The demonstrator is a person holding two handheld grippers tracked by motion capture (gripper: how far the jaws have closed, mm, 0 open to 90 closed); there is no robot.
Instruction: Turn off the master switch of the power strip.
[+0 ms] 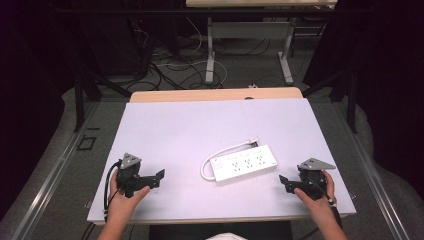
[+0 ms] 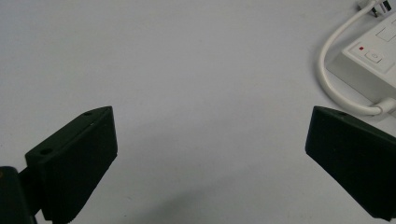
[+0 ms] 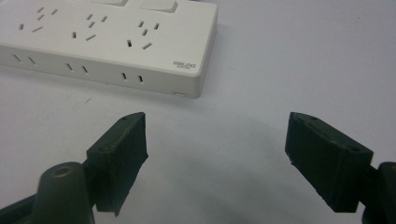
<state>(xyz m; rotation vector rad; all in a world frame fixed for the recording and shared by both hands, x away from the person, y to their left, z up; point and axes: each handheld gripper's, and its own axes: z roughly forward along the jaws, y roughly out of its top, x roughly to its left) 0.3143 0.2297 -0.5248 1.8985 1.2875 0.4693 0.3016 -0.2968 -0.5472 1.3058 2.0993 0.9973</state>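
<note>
Hard, smooth white power strip (image 1: 243, 163) lying flat mid-table, bendy cord (image 1: 220, 154) looped at its left end, best pinched across its short sides; left tool (image 1: 159, 178) and right tool (image 1: 283, 183) wide open, holding nothing.

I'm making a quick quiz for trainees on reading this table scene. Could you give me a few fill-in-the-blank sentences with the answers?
1. The white power strip lies on the table between the two ____.
2. The jaws of the left gripper stand ____.
3. The power strip's cable is coloured ____.
4. The right gripper holds ____.

Missing words: grippers; open; white; nothing
</note>
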